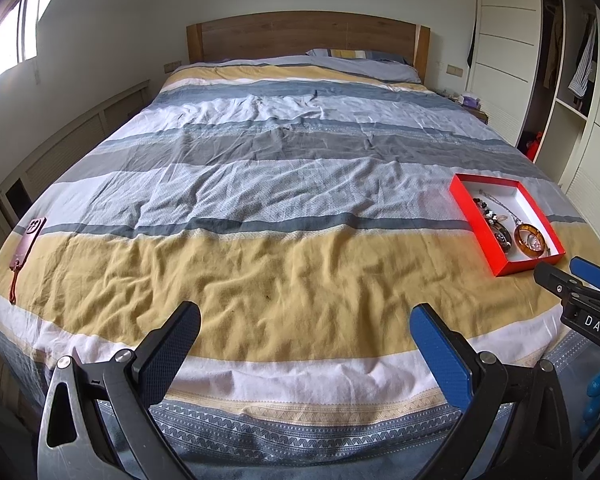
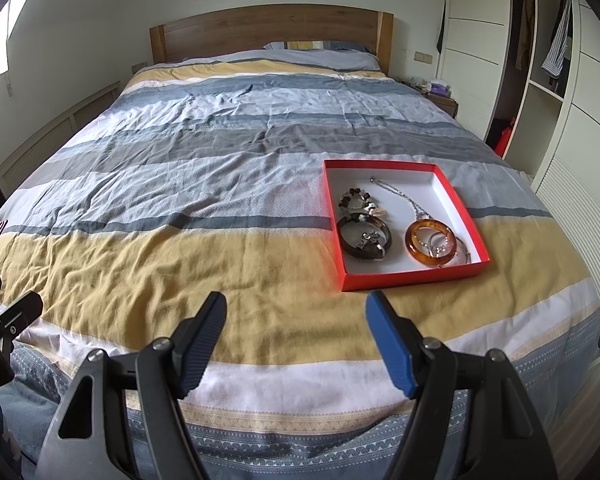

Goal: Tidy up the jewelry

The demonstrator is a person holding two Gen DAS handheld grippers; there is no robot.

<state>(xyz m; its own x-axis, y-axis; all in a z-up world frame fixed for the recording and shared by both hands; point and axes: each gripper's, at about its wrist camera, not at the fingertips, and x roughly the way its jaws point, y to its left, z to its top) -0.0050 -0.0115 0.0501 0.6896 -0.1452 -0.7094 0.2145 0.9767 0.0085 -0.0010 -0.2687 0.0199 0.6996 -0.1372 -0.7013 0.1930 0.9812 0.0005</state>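
Observation:
A red box (image 2: 452, 196) with a white inside lies on the striped bedspread (image 2: 180, 248), right of centre; it also shows in the left wrist view (image 1: 474, 216). Inside lie an amber bangle (image 2: 416, 254), a dark bangle (image 2: 346, 240), a beaded bracelet (image 2: 354, 198) and a silver chain necklace (image 2: 400, 194). My right gripper (image 2: 296, 312) is open and empty, over the yellow stripe just in front of the box. My left gripper (image 1: 304, 320) is open and empty, over the yellow stripe, well left of the box.
A phone in a reddish case with a cord (image 1: 30, 240) lies at the bed's left edge. A wooden headboard (image 1: 300, 34) stands at the far end. White wardrobes with hanging clothes (image 2: 556, 48) line the right side. A bedside table (image 2: 440, 94) sits far right.

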